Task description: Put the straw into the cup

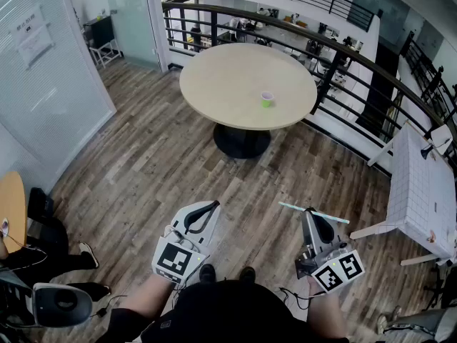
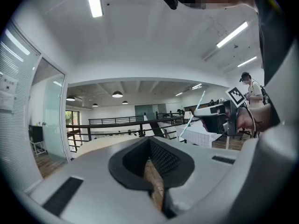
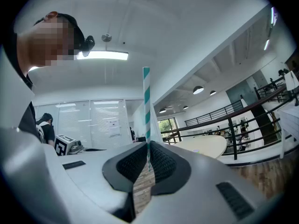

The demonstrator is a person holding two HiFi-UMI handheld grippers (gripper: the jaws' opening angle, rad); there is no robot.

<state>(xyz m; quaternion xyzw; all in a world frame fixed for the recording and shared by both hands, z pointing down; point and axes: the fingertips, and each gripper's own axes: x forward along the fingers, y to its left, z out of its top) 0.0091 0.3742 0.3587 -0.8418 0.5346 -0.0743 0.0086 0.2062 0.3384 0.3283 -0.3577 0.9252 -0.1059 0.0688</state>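
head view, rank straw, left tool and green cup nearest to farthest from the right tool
1. straw, gripped in the right tool itself.
2. left tool, beside it on the left.
3. green cup, far ahead on the round table.

Right gripper [image 3: 148, 153], jaws pinching striped straw [image 3: 146, 101] upright, round table [image 3: 205, 146] beyond, black railing [image 3: 243, 125] at right

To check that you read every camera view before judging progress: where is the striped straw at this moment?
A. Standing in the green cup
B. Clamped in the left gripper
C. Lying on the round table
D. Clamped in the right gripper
D: the right gripper view shows the right gripper with its jaws closed on the straw, while the cup sits by itself on the round table some way ahead.
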